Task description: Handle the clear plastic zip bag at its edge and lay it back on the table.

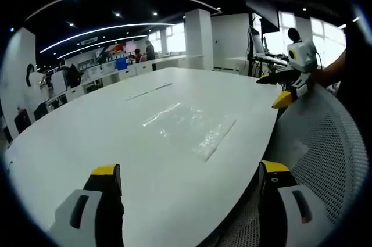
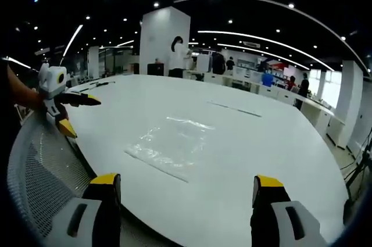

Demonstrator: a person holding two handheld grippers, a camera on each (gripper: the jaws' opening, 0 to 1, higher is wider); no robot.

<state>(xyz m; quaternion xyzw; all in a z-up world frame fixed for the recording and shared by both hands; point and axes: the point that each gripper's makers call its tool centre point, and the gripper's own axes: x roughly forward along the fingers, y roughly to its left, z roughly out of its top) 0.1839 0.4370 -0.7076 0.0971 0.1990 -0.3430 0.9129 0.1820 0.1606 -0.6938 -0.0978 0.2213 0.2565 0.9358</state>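
The clear plastic zip bag (image 1: pixel 189 128) (image 2: pixel 168 145) lies flat on the white table (image 1: pixel 87 136) (image 2: pixel 261 142), its zip edge toward the table's near rim. My left gripper (image 1: pixel 190 184) hangs open before the table edge, short of the bag, with nothing between its yellow-tipped jaws. In the right gripper view it appears at the left (image 2: pixel 81 114), also open. My right gripper (image 2: pixel 187 192) is open too and holds nothing. It stands off the table's rim, and the left gripper view shows it at the right (image 1: pixel 273 89) in a person's hand.
A grey mesh chair back (image 1: pixel 325 154) (image 2: pixel 40 171) sits between the grippers and the table's edge. A thin strip (image 1: pixel 148 91) (image 2: pixel 235 108) lies farther out on the table. Desks, a white pillar (image 2: pixel 163 40) and people stand in the background.
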